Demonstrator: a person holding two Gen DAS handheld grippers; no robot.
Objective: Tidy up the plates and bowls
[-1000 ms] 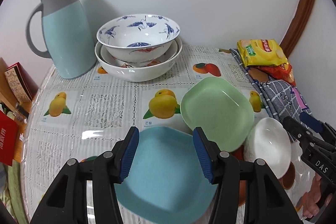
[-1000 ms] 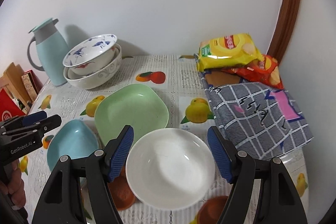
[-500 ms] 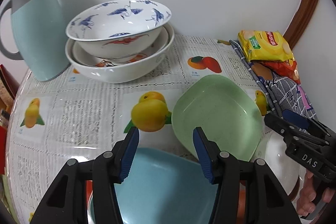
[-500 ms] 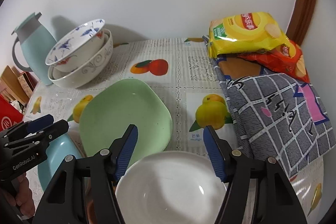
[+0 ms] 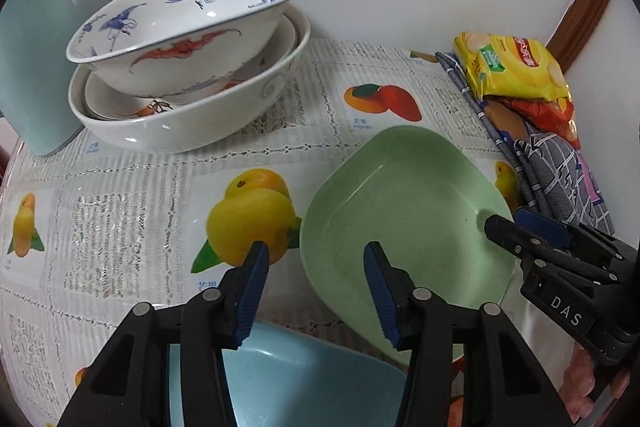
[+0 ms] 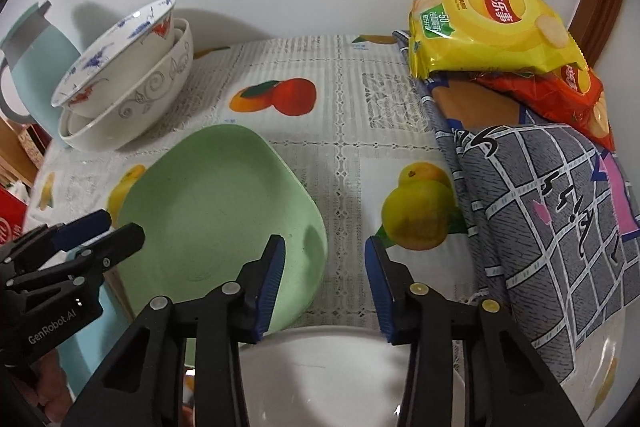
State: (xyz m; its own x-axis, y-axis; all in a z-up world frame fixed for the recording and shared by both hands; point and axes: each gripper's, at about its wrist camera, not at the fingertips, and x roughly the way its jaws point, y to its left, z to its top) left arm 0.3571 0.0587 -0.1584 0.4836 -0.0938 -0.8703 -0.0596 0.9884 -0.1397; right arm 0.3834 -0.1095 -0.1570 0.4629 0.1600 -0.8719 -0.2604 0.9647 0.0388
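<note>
Just below right gripper, white bowl

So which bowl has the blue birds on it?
The top bowl of the stack by the wall. It sits tilted inside the plainer white bowls and has blue cranes painted around its inside.

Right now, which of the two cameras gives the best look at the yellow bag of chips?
The right wrist view: the yellow chip bag sits large and near, its front label facing the camera, lying on a red bag. The left wrist view shows the same bag smaller, off at the right edge, squeezed by the lens.
</note>
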